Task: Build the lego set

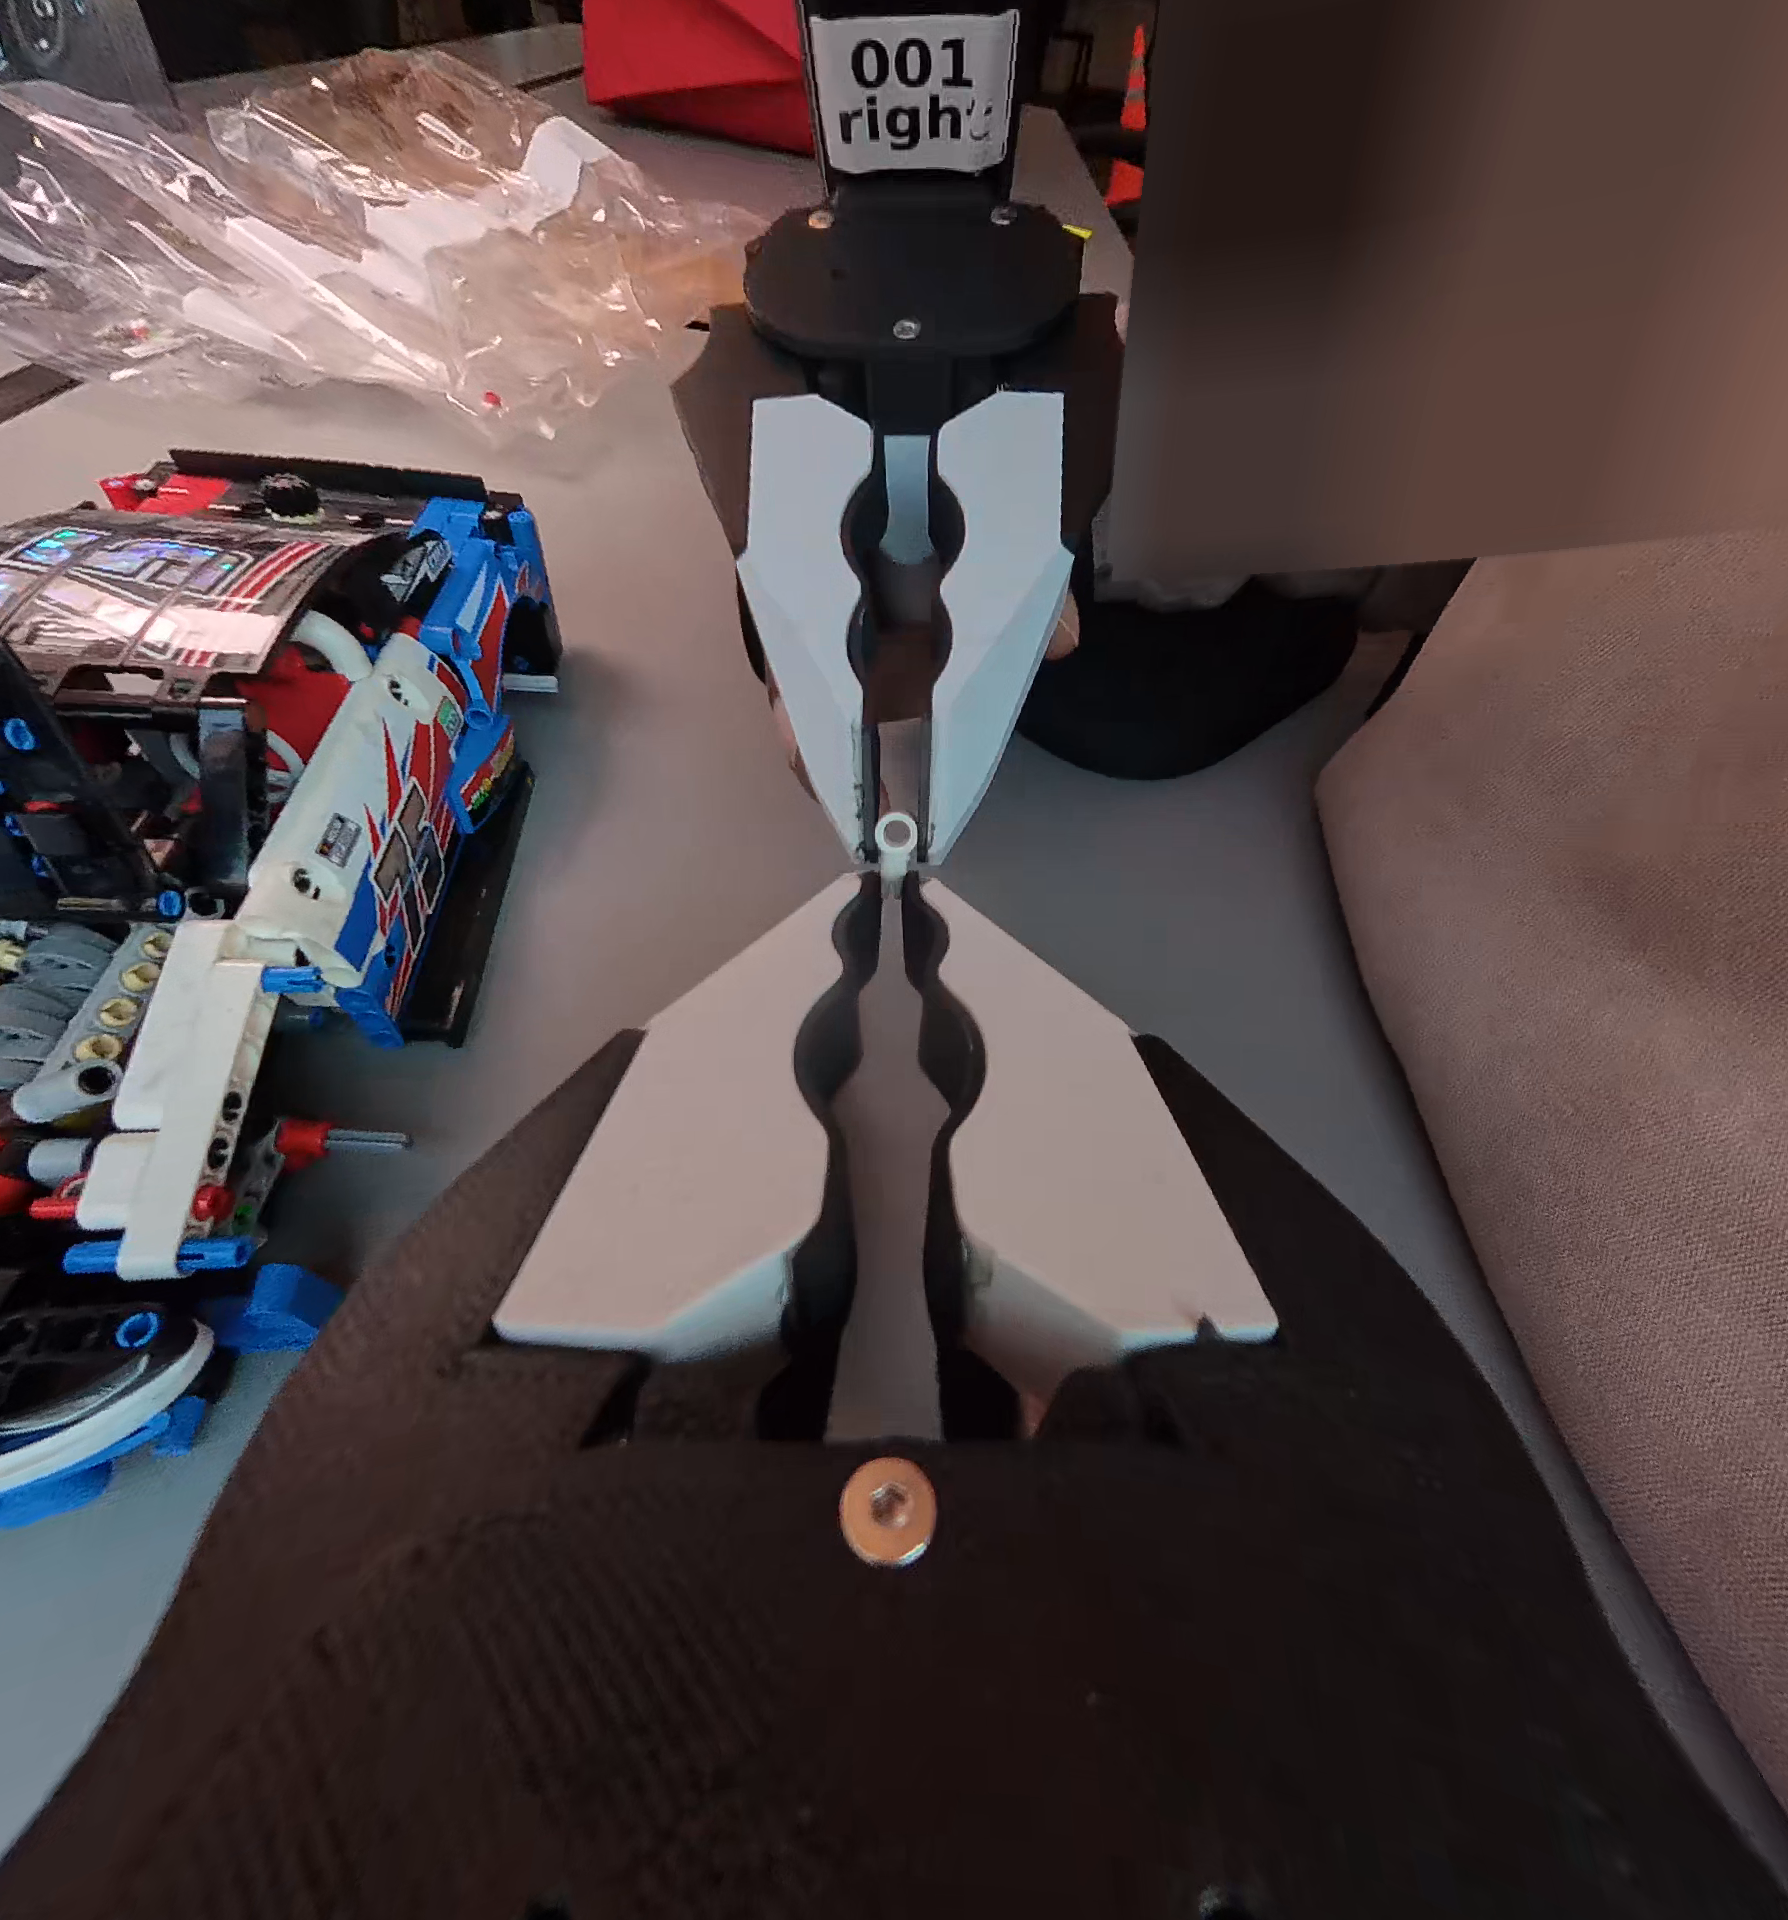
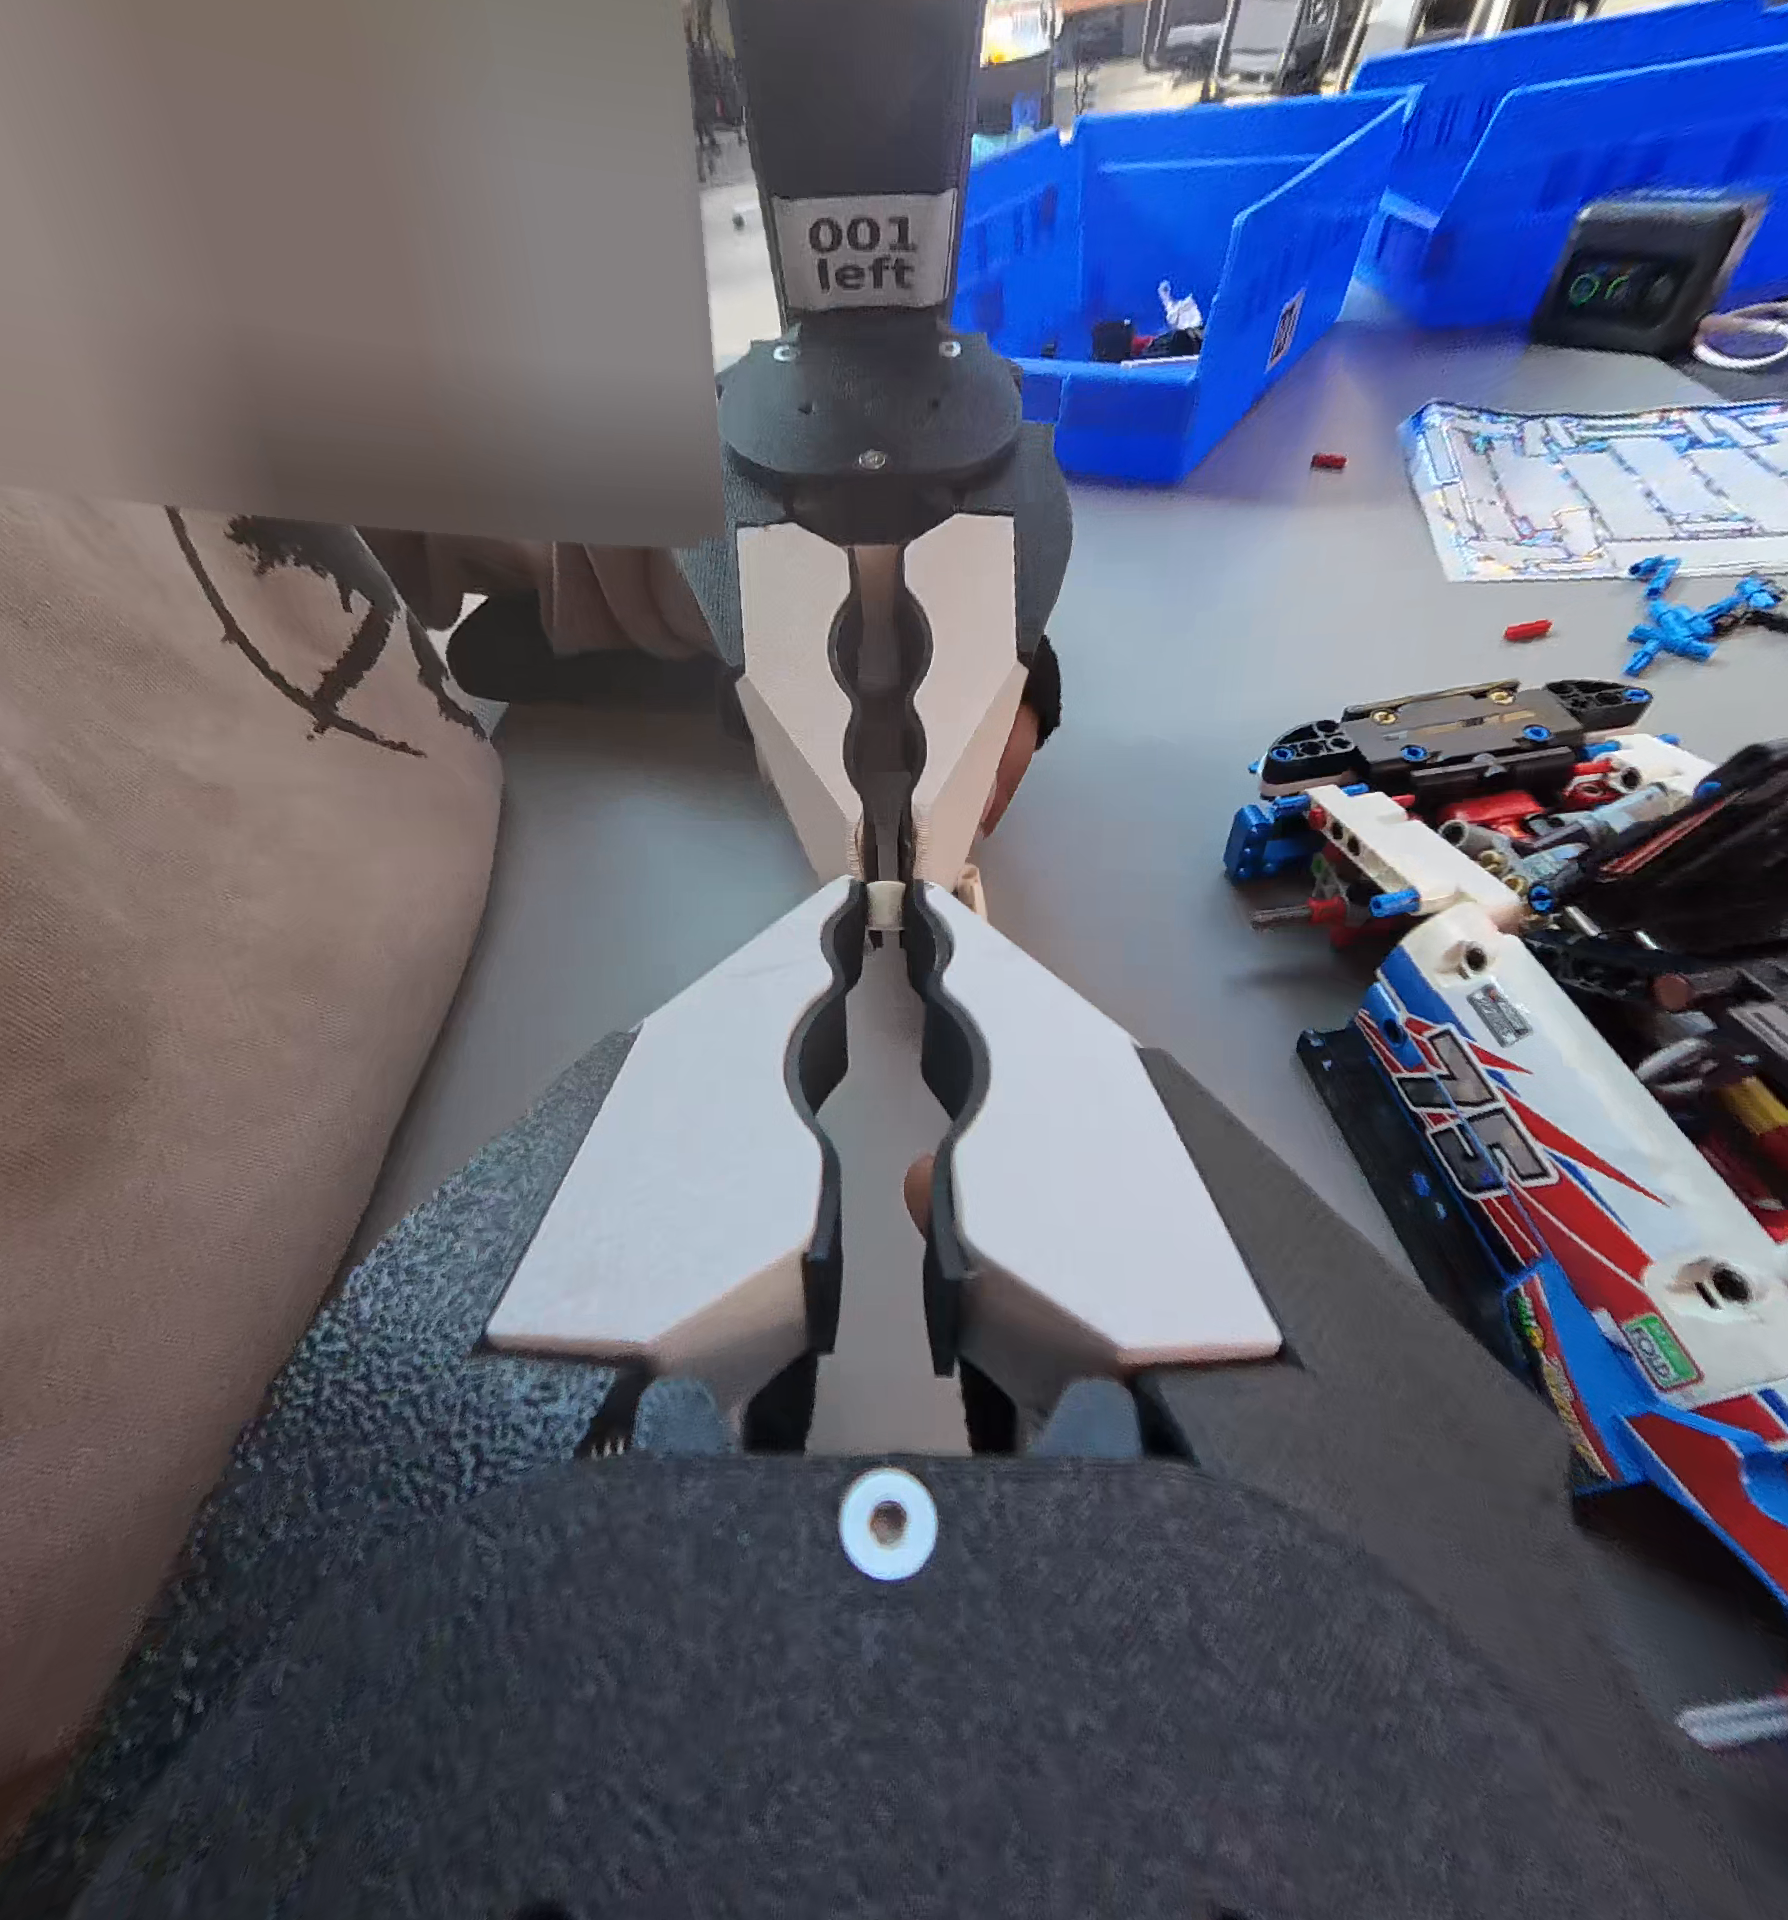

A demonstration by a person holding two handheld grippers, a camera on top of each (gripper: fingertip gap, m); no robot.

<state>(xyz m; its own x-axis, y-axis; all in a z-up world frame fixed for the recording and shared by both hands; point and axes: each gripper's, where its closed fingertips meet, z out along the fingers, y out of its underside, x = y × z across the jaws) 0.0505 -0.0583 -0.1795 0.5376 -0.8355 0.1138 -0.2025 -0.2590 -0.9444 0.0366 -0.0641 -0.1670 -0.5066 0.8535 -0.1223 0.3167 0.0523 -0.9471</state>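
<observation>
car: the half-built lego car sits at the left of the left wrist frame on the grey bench; it looks light but snaps apart easily, so I'd grab the solid chassis, not the panels.
small piece: a tiny white connector at frame centre, where the two tool tips meet. Hard, slick and easy to flick away, so pinch it on its flats.
left tongs: narrow, tips nipping the connector's lower stub, I think.
right tongs: narrow, closed on the same piece, pointing straight at the other tool, nose to nose above the bench.
</observation>
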